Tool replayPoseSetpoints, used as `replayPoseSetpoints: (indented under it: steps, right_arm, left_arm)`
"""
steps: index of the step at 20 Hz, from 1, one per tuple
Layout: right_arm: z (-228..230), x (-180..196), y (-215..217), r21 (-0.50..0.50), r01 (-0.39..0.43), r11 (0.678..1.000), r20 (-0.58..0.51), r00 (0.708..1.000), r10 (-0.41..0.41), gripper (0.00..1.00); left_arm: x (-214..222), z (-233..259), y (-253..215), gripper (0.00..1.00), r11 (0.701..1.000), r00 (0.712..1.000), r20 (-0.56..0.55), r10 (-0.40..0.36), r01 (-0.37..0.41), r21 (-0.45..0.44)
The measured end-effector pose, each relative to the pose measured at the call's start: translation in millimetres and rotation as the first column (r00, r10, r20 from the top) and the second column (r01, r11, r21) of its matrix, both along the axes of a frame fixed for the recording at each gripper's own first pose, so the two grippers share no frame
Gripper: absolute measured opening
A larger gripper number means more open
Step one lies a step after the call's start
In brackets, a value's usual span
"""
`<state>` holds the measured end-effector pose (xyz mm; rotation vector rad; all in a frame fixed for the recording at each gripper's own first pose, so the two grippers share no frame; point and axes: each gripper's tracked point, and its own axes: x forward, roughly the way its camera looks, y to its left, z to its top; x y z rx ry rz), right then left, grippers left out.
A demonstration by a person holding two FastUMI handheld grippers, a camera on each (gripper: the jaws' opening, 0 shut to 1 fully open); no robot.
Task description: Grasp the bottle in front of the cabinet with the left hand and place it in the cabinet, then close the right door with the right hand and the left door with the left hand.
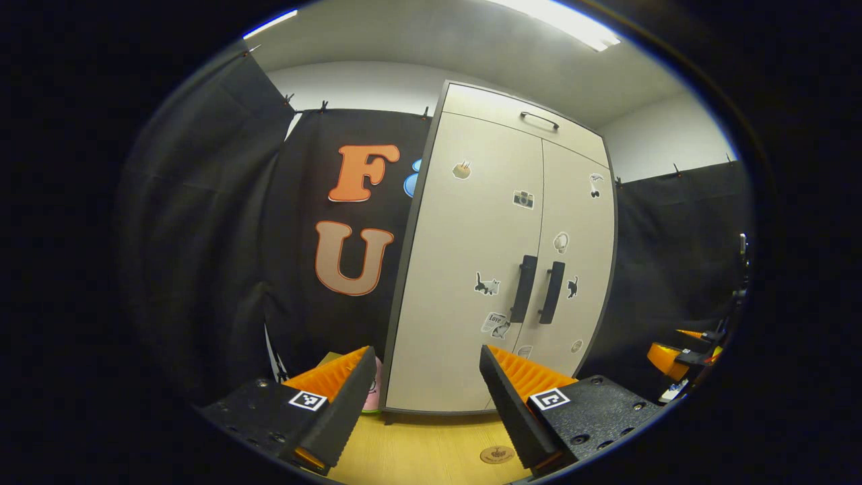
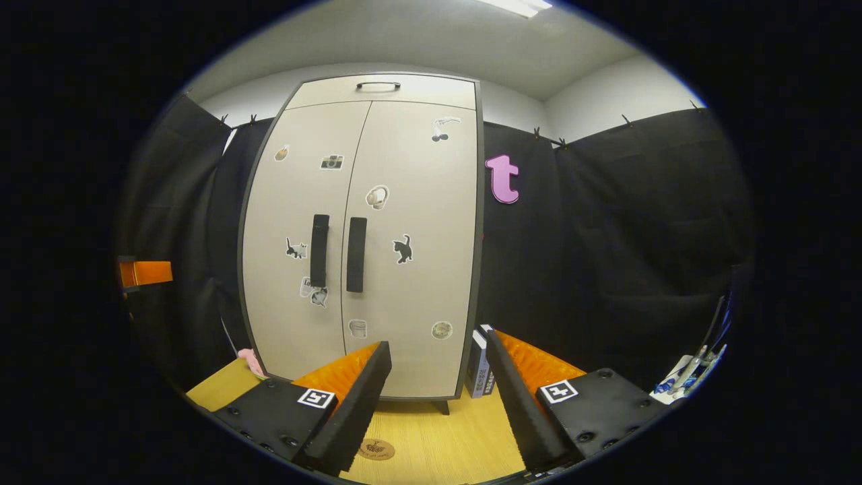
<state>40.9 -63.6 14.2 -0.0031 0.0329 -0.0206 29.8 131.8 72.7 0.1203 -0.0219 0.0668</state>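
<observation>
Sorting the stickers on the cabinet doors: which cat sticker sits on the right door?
The solid black cat sticker, right of the two handles. The other cat sticker, paler with dark patches, is on the left door.
</observation>
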Motion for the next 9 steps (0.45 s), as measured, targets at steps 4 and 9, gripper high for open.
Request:
replayPoseSetpoints:
  steps: [4, 9]
  right_arm:
    - [-3.5, 0.2, 1.4, -0.014, -0.001, 1.0, -0.009, 1.0, 0.0, 0.95]
    - [-3.7, -0.5, 1.0, -0.007, 0.004, 1.0, -0.008, 1.0, -0.004, 0.95]
  left_arm:
    - [1.2, -4.5, -3.5, 0.94, 1.0, 1.0, -0.011, -0.01, 0.01, 0.0]
    - [0.8, -10.1, -0.9, 0.94, 1.0, 1.0, -0.026, -0.007, 0.006, -0.007]
